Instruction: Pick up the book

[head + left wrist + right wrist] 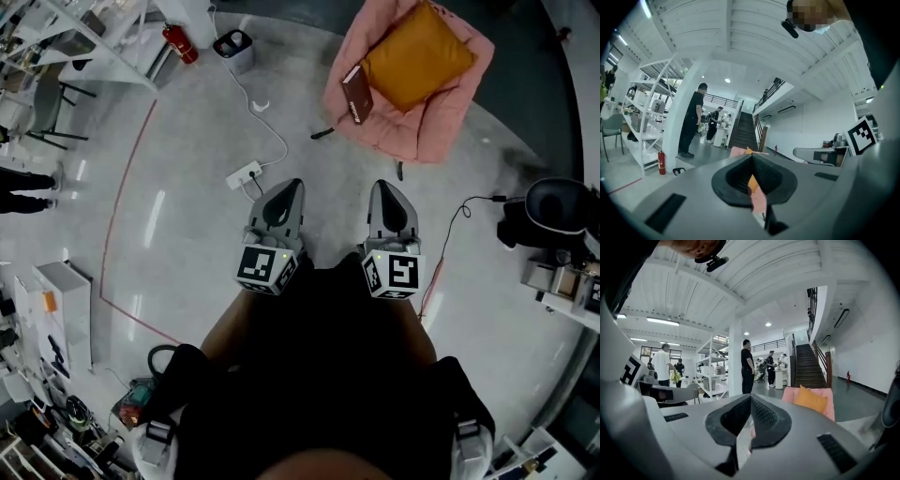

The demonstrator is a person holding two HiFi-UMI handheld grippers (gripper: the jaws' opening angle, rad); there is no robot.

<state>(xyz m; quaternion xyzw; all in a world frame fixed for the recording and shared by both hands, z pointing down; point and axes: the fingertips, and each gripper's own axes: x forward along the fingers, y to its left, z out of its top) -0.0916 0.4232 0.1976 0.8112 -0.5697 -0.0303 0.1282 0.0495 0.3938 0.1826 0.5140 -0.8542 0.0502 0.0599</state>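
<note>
Left gripper [292, 186]: held low in front of the person, pointing nearly level. In its own view [752, 158] the jaws meet at the tips, with nothing between them.

Floor between the person and the target: a power strip [244, 174] with a white cable lies just ahead of the left gripper.

Book [356, 94]: dark-covered, standing on edge and leaning against the left side of a pink armchair [441, 131], beside an orange cushion [417, 56]. It is well apart from both grippers. Neither gripper view shows it clearly.

Right gripper [385, 187]: level with the left one and close to the body. In its own view [750, 398] the jaws are pressed together and empty.

Assessment of handling: the book looks like a stiff, closed volume of moderate weight, so it should not sag if taken firmly. The cover may be smooth and could slip under a light pinch. The exposed upper edge, clear of the upholstery, seems the best place to take hold, with the jaws across the thickness near the spine so the pages stay shut. The soft chair behind it may give, so the book could tip when touched. The jaws must open before the approach.
</note>
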